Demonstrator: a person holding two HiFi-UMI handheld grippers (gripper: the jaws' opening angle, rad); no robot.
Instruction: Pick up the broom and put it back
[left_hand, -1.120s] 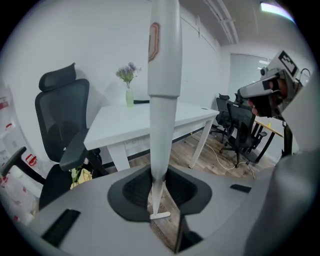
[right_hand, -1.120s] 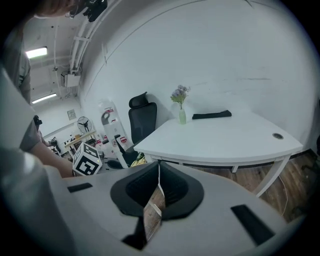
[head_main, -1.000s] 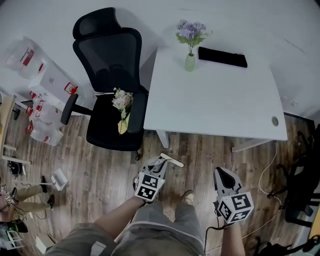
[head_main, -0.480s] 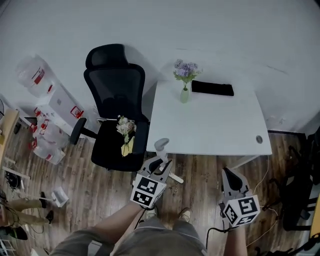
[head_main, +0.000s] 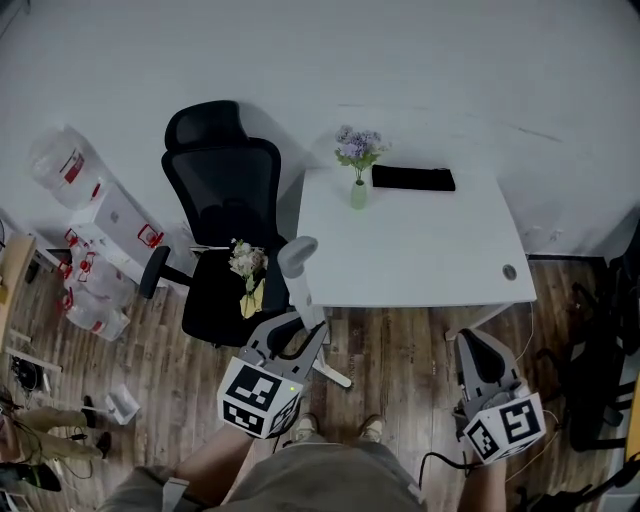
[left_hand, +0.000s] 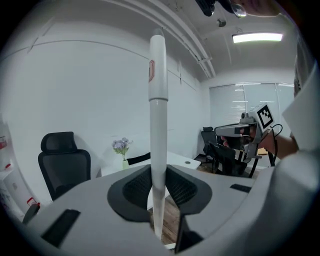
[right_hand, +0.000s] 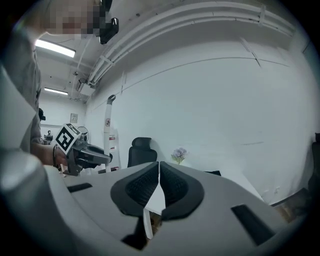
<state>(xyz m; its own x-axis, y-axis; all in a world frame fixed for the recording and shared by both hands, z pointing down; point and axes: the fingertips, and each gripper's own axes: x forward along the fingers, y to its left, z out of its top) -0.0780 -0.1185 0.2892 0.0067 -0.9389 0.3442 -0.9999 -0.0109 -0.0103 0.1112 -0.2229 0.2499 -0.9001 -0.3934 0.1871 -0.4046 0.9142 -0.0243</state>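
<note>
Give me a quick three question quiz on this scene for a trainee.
1. What is the left claw clamped on?
2. True or false: the right claw is shut with nothing between its jaws.
3. The vase of purple flowers stands on: A) the chair seat, B) the white table, C) the floor.

Key: 1) the broom handle; 2) true; 3) B.
</note>
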